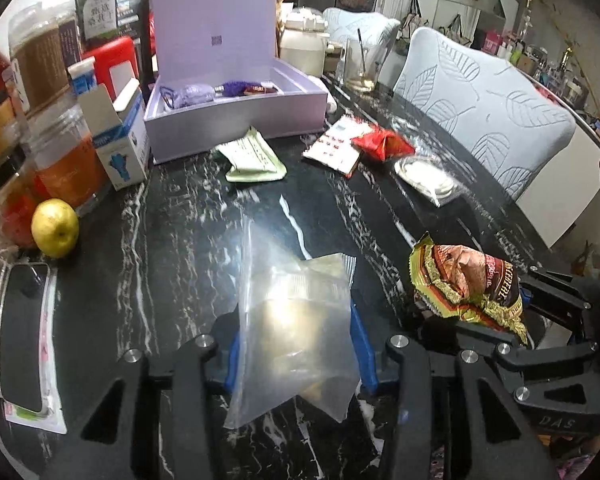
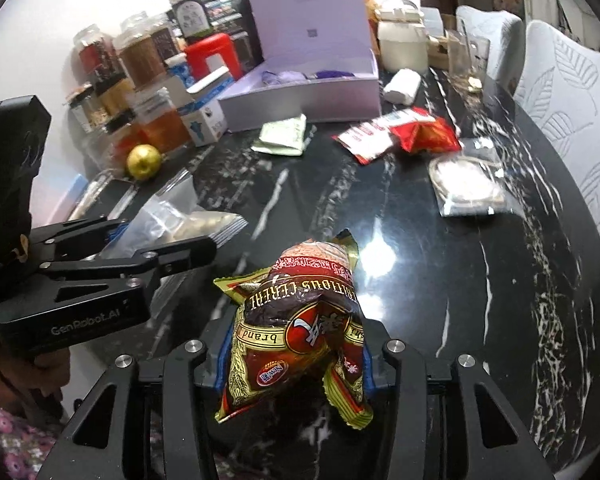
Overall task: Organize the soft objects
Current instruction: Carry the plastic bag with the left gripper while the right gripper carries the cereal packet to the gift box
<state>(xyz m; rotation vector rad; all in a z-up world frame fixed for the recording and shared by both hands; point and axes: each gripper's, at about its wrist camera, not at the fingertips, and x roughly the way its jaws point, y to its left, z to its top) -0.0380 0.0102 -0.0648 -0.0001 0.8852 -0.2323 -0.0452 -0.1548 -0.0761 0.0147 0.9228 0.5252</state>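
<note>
Plastic and foil: a bag in each set of tongs

Left tongs (image 1: 296,344) are clenched on a clear plastic bag (image 1: 296,320), its blue-tipped fingers (image 1: 364,352) pressing on either side while the bag stands up between them above the black marble desk (image 1: 188,240). Right tongs (image 2: 294,356) are clenched on a brown and gold cereal packet (image 2: 296,332), crumpled and held upright between their blue fingers (image 2: 223,360). From the left wrist view, the packet sits just to the right of the left tongs.

Ahead of both tongs lie a pale green pouch (image 1: 254,158), a red and white packet (image 1: 336,146), a red packet (image 1: 382,145) touching it, and a clear bag of white cord (image 1: 426,176) further right. Beyond the green pouch stands an open lilac box (image 1: 236,108). Left of the left tongs sit a yellow apple (image 1: 55,227) and several jars (image 1: 40,64)
</note>
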